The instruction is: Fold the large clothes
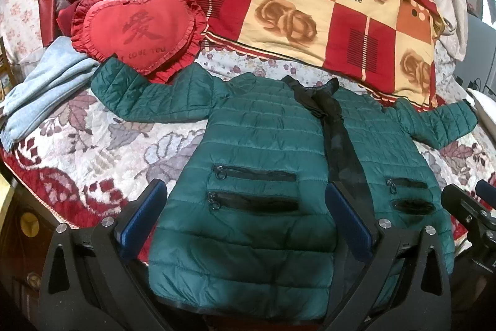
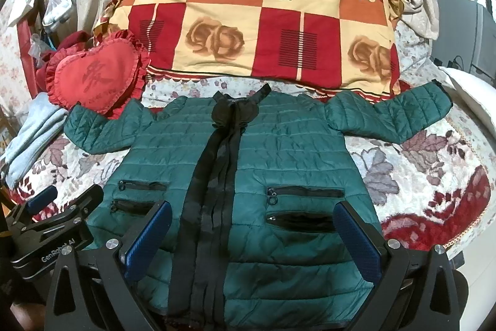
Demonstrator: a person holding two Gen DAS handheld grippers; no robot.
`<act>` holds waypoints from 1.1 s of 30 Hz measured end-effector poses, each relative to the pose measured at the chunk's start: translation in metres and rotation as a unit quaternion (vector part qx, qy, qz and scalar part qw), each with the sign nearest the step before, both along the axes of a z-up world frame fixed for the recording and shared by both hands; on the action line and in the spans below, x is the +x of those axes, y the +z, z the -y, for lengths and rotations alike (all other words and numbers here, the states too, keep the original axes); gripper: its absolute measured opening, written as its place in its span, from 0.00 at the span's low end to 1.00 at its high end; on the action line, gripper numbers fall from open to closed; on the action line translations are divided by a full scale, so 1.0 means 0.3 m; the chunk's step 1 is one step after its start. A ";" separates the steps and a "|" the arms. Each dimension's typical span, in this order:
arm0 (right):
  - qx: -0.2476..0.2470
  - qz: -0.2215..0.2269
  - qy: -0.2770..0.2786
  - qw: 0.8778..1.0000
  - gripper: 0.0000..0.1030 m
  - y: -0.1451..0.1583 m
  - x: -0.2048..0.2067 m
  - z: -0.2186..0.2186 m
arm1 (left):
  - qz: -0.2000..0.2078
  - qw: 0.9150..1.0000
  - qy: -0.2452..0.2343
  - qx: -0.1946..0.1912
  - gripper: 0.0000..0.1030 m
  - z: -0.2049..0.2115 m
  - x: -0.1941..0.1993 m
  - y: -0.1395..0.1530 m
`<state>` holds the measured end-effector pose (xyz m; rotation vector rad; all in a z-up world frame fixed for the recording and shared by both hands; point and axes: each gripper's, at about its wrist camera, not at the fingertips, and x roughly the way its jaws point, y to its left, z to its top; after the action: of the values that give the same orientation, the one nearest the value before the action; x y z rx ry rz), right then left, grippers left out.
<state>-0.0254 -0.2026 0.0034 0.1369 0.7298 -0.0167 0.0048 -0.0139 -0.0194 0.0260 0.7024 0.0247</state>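
A dark green quilted jacket (image 1: 257, 145) lies flat, front up, on the bed, sleeves spread to both sides, with a black zipper strip down its middle; it also shows in the right wrist view (image 2: 279, 151). My left gripper (image 1: 245, 207) is open and empty, hovering over the jacket's lower left panel with its zip pockets. My right gripper (image 2: 252, 225) is open and empty over the lower right panel. The left gripper also shows at the left edge of the right wrist view (image 2: 55, 216), and the right gripper at the right edge of the left wrist view (image 1: 471, 207).
A floral bedspread (image 1: 102, 145) covers the bed. A red heart cushion (image 1: 139, 30) touches the jacket's left sleeve. A checked red and cream quilt (image 1: 310, 11) is piled behind, with a pillow on top. Light blue folded clothes (image 1: 40, 95) lie at the left.
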 end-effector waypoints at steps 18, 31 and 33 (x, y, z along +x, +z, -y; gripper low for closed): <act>-0.011 -0.014 0.001 1.000 1.00 -0.006 0.111 0.010 | -0.003 1.000 0.006 -0.001 1.00 -0.034 0.097 -0.019; -0.013 -0.016 0.016 1.000 1.00 -0.020 0.303 -0.019 | -0.005 0.999 0.037 0.012 1.00 -0.122 0.252 -0.016; -0.011 -0.016 0.018 1.000 1.00 -0.027 0.331 -0.029 | -0.009 0.999 0.043 0.010 0.99 -0.141 0.279 -0.021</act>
<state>0.0738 -0.1939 -0.0046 0.1015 0.7647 0.0080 0.0884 0.0286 -0.0259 0.0144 0.7201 0.1138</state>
